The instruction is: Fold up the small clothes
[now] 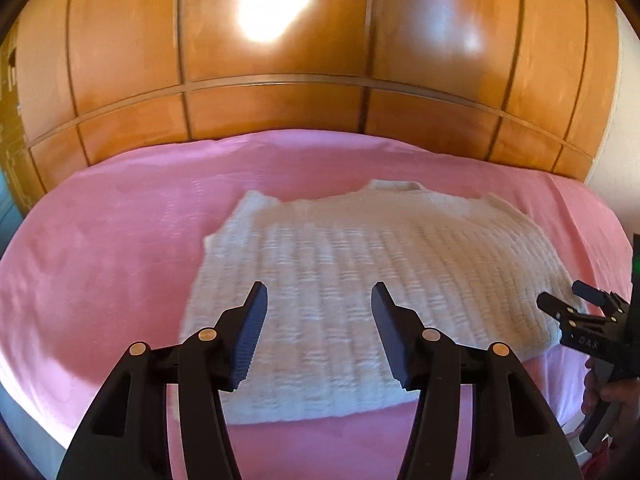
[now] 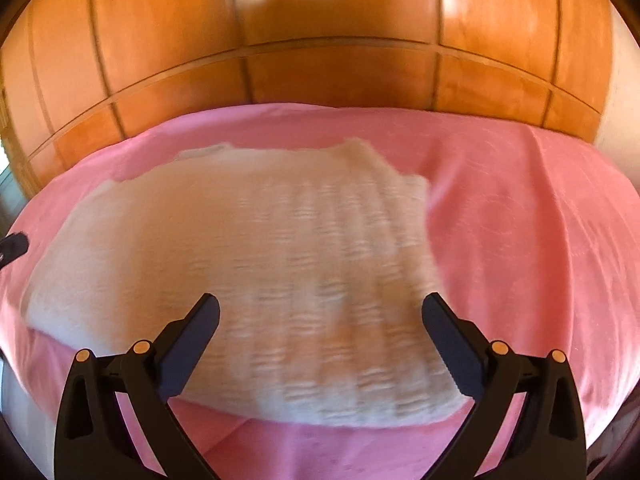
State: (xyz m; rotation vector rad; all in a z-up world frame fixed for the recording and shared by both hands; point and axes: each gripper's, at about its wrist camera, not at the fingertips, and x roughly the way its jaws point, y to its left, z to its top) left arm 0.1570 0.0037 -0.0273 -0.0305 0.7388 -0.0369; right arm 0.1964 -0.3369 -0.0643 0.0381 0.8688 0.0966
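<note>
A small cream knitted sleeveless top (image 1: 360, 272) lies flat on a pink sheet (image 1: 112, 248), neck away from me. My left gripper (image 1: 320, 304) is open and empty, held above the top's near hem. My right gripper (image 2: 320, 316) is open and empty above the hem on the top's (image 2: 256, 248) right half. In the left wrist view the right gripper (image 1: 568, 300) shows at the top's right edge, held by a hand. A tip of the left gripper (image 2: 14, 246) shows at the left edge of the right wrist view.
The pink sheet (image 2: 520, 240) covers a bed or table that ends near me. Wooden wardrobe doors (image 1: 280, 80) stand close behind its far edge. A pale wall (image 1: 616, 160) is at the far right.
</note>
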